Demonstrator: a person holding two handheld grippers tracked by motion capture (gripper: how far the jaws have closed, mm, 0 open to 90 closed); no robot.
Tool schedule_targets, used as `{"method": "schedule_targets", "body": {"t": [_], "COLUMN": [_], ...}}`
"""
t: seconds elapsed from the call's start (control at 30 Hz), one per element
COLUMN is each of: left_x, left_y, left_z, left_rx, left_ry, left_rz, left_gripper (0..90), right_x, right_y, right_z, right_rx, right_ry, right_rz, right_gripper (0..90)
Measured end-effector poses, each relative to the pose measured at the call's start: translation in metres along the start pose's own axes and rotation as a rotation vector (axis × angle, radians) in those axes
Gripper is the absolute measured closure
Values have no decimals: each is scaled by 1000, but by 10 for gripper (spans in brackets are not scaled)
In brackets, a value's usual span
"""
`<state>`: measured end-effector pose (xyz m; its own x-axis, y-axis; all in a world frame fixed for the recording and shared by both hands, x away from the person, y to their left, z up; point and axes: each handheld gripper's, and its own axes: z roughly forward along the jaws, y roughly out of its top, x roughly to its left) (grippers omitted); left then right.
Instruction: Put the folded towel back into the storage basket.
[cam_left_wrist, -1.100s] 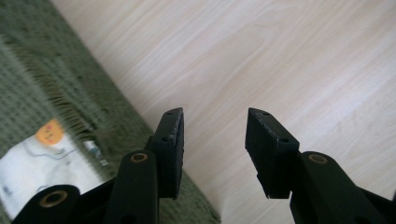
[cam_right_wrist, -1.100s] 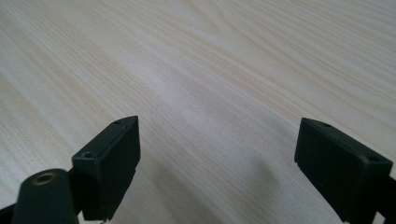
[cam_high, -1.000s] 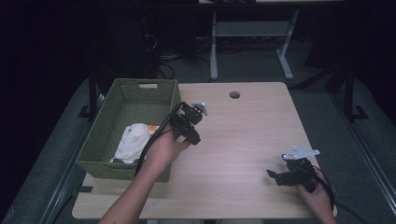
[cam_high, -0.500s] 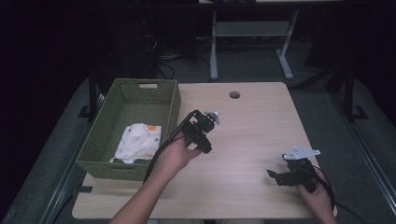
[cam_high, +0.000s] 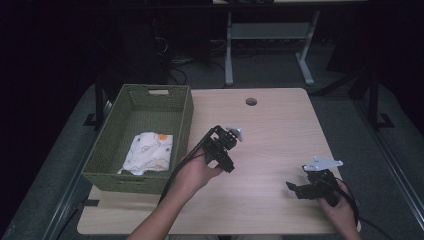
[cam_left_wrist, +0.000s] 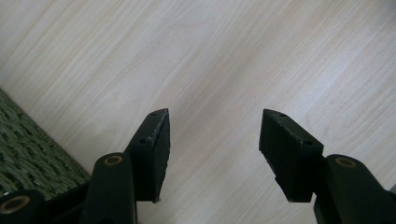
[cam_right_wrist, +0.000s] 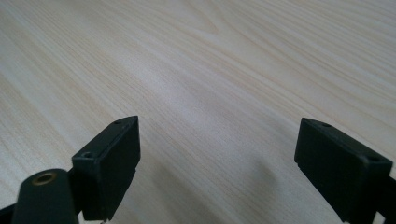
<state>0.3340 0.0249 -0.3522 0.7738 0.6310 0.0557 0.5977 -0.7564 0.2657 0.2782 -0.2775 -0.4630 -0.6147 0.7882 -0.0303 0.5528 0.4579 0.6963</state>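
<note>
Now my left gripper (cam_high: 226, 154) hangs over bare table (cam_high: 280, 125) just right of the green basket (cam_high: 186, 107), jaws wide with nothing between them, having just been opening. The folded cloth (cam_high: 147, 152) lies inside the basket, looking soft and light, best pinched at a bunched fold. Since a second ago, my left hand has swung right, away from the basket; my right gripper (cam_high: 305, 187), jaws wide and empty, rests near-right.
</note>
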Motion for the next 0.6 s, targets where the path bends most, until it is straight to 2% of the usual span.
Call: {"method": "schedule_targets", "body": {"t": [0.17, 0.6], "left_x": [-5, -22], "left_y": [-1, -1], "left_z": [6, 16], "left_rx": [5, -10], "left_ry": [-3, -47], "left_rz": [13, 27], "left_gripper": [416, 371], "right_x": [1, 1], "right_y": [0, 0], "right_z": [0, 0], "right_rx": [2, -2], "right_ry": [1, 2], "right_rz": [4, 2], "right_gripper": [139, 139]}}
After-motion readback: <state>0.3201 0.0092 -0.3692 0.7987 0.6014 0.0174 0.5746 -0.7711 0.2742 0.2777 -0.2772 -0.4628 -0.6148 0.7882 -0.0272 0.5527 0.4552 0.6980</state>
